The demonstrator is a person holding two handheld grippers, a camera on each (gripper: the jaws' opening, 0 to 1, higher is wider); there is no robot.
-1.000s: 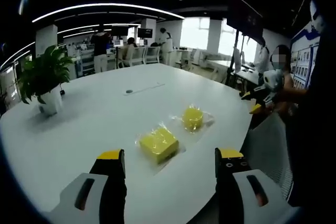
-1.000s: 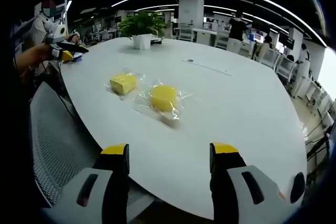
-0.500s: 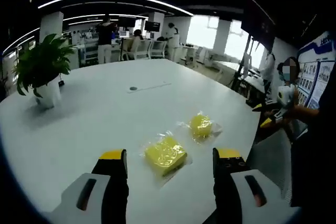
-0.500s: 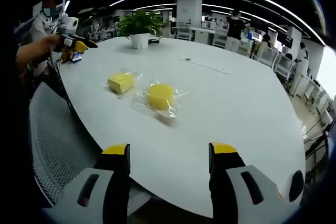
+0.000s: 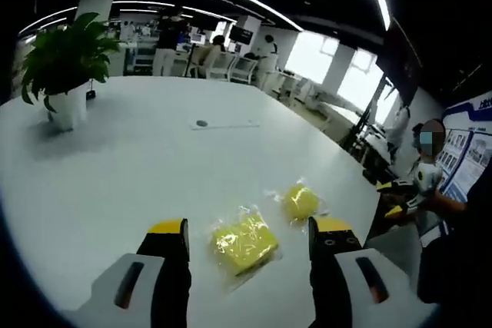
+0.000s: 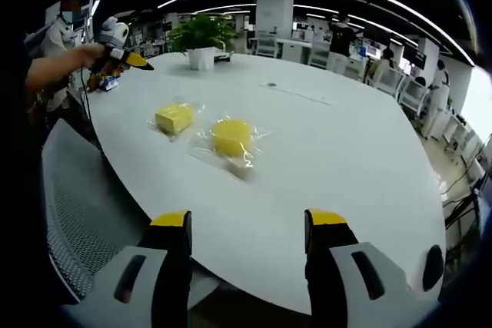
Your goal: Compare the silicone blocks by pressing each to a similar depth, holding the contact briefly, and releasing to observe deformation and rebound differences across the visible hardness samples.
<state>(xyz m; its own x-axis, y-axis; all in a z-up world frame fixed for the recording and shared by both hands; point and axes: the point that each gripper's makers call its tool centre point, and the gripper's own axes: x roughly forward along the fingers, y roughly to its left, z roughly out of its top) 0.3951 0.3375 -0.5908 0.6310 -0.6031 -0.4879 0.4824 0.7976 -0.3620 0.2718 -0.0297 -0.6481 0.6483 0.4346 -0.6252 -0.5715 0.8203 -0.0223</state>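
On my left gripper view the left gripper point(image 5: 246, 228) has its jaws spread wide, holding nothing, hovering above the white table point(image 5: 115, 159). The square yellow silicone block point(image 5: 243, 242), sealed in clear wrap, lies on the table between the jaw tips and a little beyond them; the round yellow silicone block point(image 5: 300, 200), also wrapped, sits just beside it toward the table edge. A potted plant point(image 5: 65, 63) stands well apart, far across the table.

In the right gripper view the right gripper point(image 6: 247, 224) is likewise released and empty, off the near edge of the table above a mesh chair point(image 6: 84, 213). From here the square block point(image 6: 174, 117) is to the left and the round block point(image 6: 231, 135) to its right, both well ahead of the jaws.

I judge that no press has begun. To do it well I'd bring one jaw tip straight down onto the centre of the square block, so the slippery wrap doesn't skid sideways, sink it modestly, pause, lift cleanly, then match that depth on the round one.
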